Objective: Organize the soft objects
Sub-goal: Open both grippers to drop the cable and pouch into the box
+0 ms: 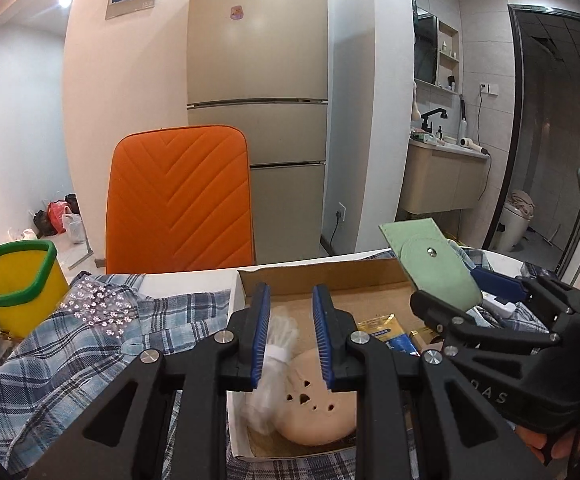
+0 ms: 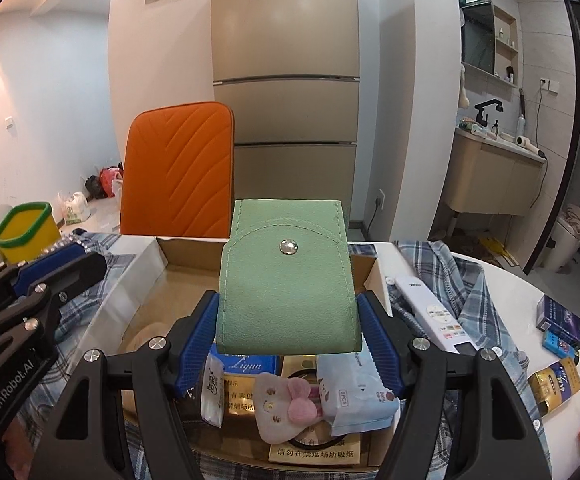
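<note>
My right gripper [image 2: 288, 316] is shut on a green snap pouch [image 2: 286, 280] and holds it above an open cardboard box [image 2: 178, 248]. The pouch also shows in the left wrist view [image 1: 429, 260], with the right gripper [image 1: 489, 312] under it. My left gripper [image 1: 290, 328] is open and empty over the box's left half [image 1: 329, 276]. Below its fingers lie a beige round sponge [image 1: 317, 404] and a white plastic-wrapped bundle [image 1: 274, 360]. In the right wrist view the box holds a pink-bow plush piece [image 2: 286, 404] and a tissue pack [image 2: 353, 388].
A plaid shirt [image 1: 70, 344] covers the table. A yellow bin with a green rim [image 1: 18, 280] stands at left. An orange chair [image 1: 178, 200] stands behind the table. A white remote [image 2: 429, 312] and several small boxes [image 2: 557, 320] lie right of the cardboard box.
</note>
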`<act>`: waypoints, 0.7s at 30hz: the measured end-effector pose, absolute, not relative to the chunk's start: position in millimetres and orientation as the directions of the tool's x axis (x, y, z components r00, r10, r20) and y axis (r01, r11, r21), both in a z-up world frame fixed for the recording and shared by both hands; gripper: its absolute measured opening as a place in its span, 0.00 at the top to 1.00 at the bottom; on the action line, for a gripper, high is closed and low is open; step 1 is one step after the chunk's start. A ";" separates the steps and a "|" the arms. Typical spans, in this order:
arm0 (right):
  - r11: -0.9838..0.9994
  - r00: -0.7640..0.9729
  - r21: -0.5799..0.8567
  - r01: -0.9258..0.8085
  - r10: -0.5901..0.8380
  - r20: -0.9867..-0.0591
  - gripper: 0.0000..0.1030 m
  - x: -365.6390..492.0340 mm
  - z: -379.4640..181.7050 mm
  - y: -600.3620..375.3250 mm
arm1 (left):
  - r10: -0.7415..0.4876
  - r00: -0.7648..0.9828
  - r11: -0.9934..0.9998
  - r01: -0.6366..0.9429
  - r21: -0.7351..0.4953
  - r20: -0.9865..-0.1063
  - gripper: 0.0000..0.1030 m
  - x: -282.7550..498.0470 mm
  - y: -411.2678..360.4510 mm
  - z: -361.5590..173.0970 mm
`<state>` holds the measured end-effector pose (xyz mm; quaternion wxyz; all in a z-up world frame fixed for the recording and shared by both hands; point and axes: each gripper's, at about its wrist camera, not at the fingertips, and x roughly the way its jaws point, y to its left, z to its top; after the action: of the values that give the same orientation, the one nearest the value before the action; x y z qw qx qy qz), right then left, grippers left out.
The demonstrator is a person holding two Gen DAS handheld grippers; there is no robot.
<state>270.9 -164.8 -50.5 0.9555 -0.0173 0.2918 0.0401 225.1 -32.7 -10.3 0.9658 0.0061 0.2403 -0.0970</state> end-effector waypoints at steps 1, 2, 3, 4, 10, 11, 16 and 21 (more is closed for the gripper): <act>0.996 0.825 -0.011 -0.090 0.068 -0.561 0.31 271.5 -51.6 -164.4 | -0.184 0.866 0.981 0.189 -0.036 -0.465 0.80 225.1 -32.3 -10.0; 0.996 0.823 -0.010 -0.092 0.071 -0.563 0.31 272.7 -52.0 -164.7 | -0.183 0.866 0.982 0.188 -0.036 -0.466 0.80 225.0 -32.4 -9.7; 0.996 0.822 -0.008 -0.094 0.073 -0.565 0.30 273.1 -52.5 -165.1 | -0.182 0.865 0.982 0.186 -0.037 -0.468 0.77 225.7 -32.1 -9.8; 0.996 0.821 -0.005 -0.094 0.075 -0.566 0.30 273.6 -53.0 -165.5 | -0.179 0.864 0.982 0.182 -0.040 -0.471 0.72 225.9 -31.6 -10.1; 0.997 0.834 0.006 -0.077 0.068 -0.547 0.16 272.8 -51.1 -170.3 | -0.156 0.887 0.988 0.146 -0.056 -0.435 0.34 222.4 -22.0 -6.7; 0.997 0.836 0.007 -0.078 0.069 -0.544 0.16 272.3 -50.1 -171.0 | -0.149 0.890 0.989 0.139 -0.055 -0.430 0.34 221.8 -21.2 -6.5; 0.997 0.850 0.006 -0.076 0.068 -0.523 0.16 268.7 -45.8 -172.1 | -0.144 0.893 0.989 0.139 -0.041 -0.426 0.34 220.4 -21.7 -6.5; 0.997 0.878 0.005 -0.071 0.065 -0.474 0.16 257.7 -36.6 -173.0 | -0.131 0.917 0.991 0.132 -0.023 -0.377 0.34 210.4 -22.6 3.7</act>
<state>257.7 -173.0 -36.6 0.9690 -0.0060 0.2446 0.0350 210.4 -22.6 3.7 0.9790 0.0013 0.1926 -0.0672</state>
